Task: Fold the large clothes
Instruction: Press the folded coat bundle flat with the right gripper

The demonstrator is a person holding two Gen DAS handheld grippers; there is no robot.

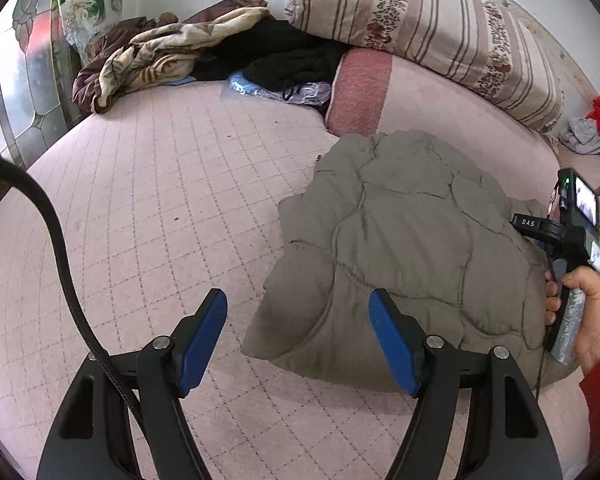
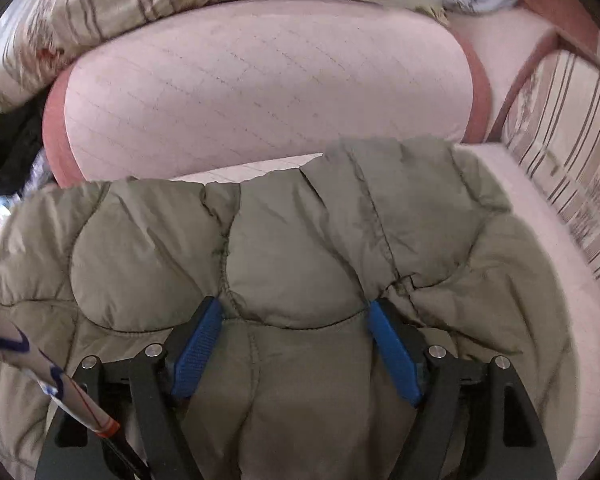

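An olive-grey quilted jacket (image 1: 412, 240) lies bunched on the pink quilted bed (image 1: 160, 208), right of centre in the left wrist view. My left gripper (image 1: 298, 296) hovers open over the bed at the jacket's near left corner, nothing pressed between its blue pads (image 1: 202, 340). A hand (image 1: 588, 308) holds the right gripper's body (image 1: 572, 236) at the jacket's right edge; its fingers are hidden there. In the right wrist view my right gripper (image 2: 294, 306) stands open, low over the jacket (image 2: 292, 248), with a puffy fold between its blue pads (image 2: 396, 352).
A striped bolster (image 1: 420, 28) and a pink cushion (image 2: 260, 92) lie behind the jacket. Blankets and dark clothes (image 1: 204, 52) are piled at the back left. Red and grey clothes (image 1: 596, 128) sit far right. A black cable (image 1: 56, 240) hangs at left.
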